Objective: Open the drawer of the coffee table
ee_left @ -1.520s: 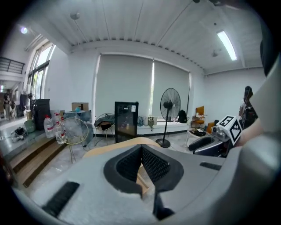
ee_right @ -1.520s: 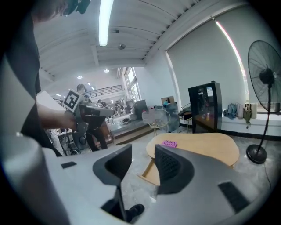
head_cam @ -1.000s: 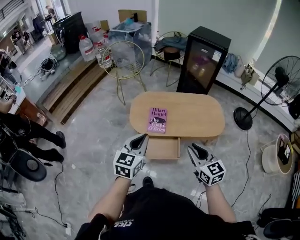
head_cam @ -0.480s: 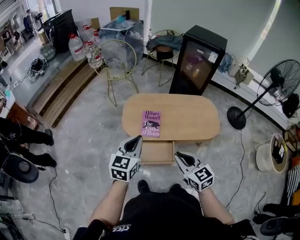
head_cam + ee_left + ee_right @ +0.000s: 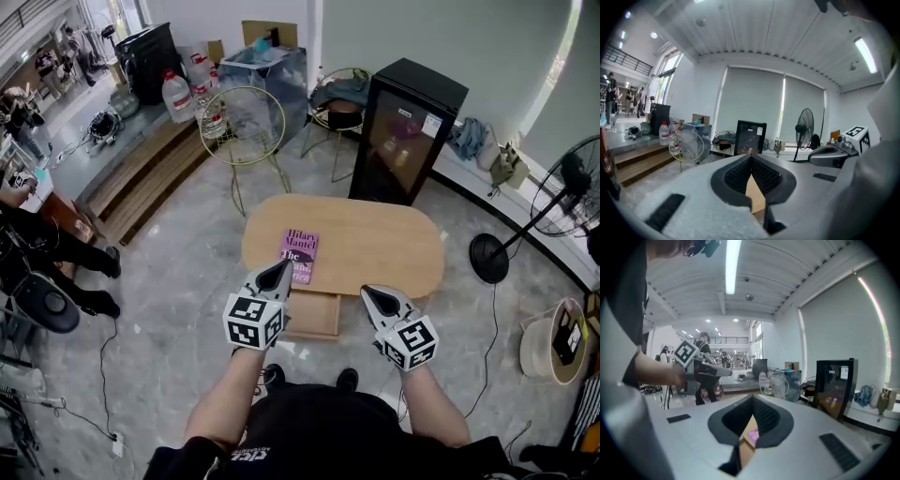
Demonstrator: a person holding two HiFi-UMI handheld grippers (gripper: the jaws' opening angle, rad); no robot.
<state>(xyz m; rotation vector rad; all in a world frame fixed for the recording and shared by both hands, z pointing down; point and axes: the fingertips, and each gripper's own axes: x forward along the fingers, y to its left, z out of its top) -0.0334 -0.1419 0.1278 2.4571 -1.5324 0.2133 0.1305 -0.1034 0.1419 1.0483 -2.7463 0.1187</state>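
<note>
An oval wooden coffee table (image 5: 375,244) stands in front of me with a pink book (image 5: 300,253) near its front edge. Its drawer (image 5: 314,317) is pulled out below that edge. My left gripper (image 5: 278,272) is shut and empty, its tip over the table's front edge beside the book. My right gripper (image 5: 368,294) hovers just right of the drawer; its jaws have just been closing with nothing between them and now stand shut. In the left gripper view the jaws (image 5: 751,159) meet over bare wood. In the right gripper view the jaws (image 5: 752,401) frame the book (image 5: 752,434).
A black glass-door fridge (image 5: 408,131) and a gold wire chair (image 5: 242,122) stand behind the table. A floor fan (image 5: 562,187) and a round basket (image 5: 558,342) are at the right. Water bottles (image 5: 176,96), wooden steps (image 5: 141,169) and a seated person (image 5: 47,253) are at the left.
Both grippers have moved forward toward the table's front edge. The right jaws have closed. The drawer stays pulled out.
</note>
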